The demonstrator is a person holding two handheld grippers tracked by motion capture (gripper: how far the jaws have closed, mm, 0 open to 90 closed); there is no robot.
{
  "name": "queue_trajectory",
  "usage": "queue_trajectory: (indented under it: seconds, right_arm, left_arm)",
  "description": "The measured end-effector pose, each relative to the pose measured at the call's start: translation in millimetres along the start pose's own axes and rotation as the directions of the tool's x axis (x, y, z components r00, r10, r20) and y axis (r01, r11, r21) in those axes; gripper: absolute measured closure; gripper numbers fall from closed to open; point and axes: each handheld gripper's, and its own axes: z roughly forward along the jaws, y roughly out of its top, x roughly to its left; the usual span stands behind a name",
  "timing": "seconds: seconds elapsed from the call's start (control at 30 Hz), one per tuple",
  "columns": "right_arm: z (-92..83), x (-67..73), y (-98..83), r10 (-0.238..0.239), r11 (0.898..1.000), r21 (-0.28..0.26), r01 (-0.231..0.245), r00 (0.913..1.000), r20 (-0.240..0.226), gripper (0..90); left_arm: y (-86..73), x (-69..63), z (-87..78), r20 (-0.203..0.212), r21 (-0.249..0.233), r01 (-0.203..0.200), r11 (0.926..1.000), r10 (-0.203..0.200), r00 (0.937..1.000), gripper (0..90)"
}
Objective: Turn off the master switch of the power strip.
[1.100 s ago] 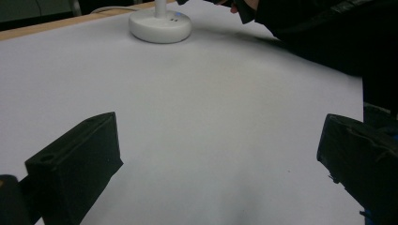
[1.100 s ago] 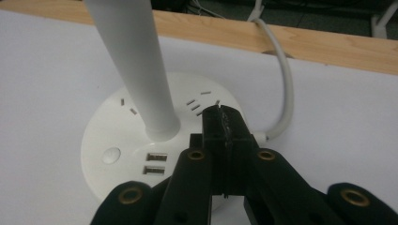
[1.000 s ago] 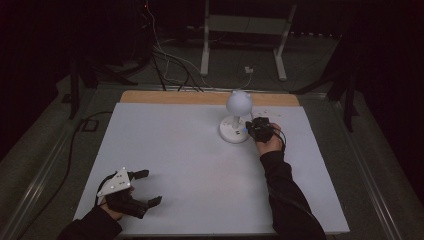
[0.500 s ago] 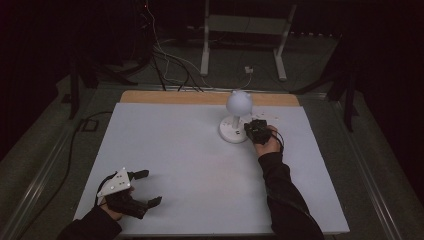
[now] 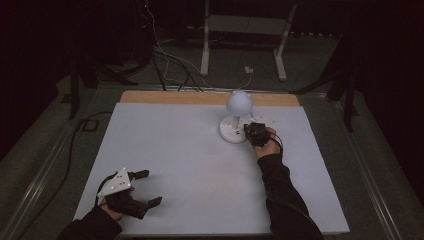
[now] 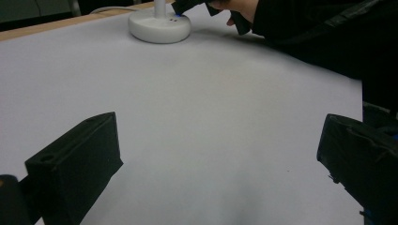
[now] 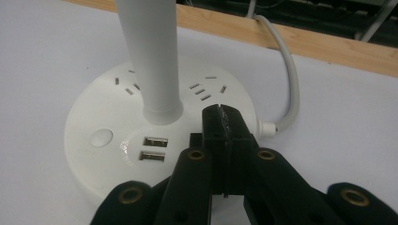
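I can read no text, brand, number or sign anywhere. The white lamp base (image 7: 141, 140) just in front of the closed right gripper (image 7: 224, 123) carries only socket slots, two USB ports and a plain round button, without any letters. The grey plate on the left gripper (image 5: 131, 192) is also blank.

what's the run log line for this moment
right gripper: shut, tips over lamp base | left gripper: open, idle near table front edge
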Motion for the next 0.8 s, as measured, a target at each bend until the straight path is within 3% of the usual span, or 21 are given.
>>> queue_trajectory:
  seconds: [0.07, 0.3, 0.57, 0.73, 0.8]
  right_arm:
    - [0.8, 2.8, -0.5, -0.046, 0.999, -0.005, 0.046, 0.9984, 0.034, 90.0]
    - [0.5, 1.7, -0.1, -0.063, 0.998, 0.001, 0.063, 0.9977, 0.024, 90.0]
    - [0.4, 0.1, -3.7, -0.053, 0.998, -0.024, 0.053, 0.9985, 0.016, 90.0]
    - [-0.2, -3.3, -5.5, -0.016, 0.999, -0.033, 0.016, 0.9998, -0.007, 90.0]
    - [-0.5, -1.7, -5.1, -0.027, 0.999, -0.029, 0.027, 0.9996, 0.004, 90.0]
  left_arm:
    - [0.1, 0.2, 0.0, -0.001, -0.002, 0.001, 1.0000, -0.001, 1.0000, 0.4]
    - [-0.1, 0.2, 0.8, 0.001, 0.002, 0.003, 1.0000, -0.003, 1.0000, 0.4]
    - [-0.3, 0.1, 1.6, 0.002, 0.006, -0.001, 1.0000, 0.001, 1.0000, 0.4]
    - [-0.2, -0.3, 1.8, 0.001, 0.009, -0.002, 1.0000, 0.002, 1.0000, 0.4]
    - [-0.1, -0.6, 1.8, 0.001, 0.009, -0.005, 0.9999, 0.005, 1.0000, 0.4]
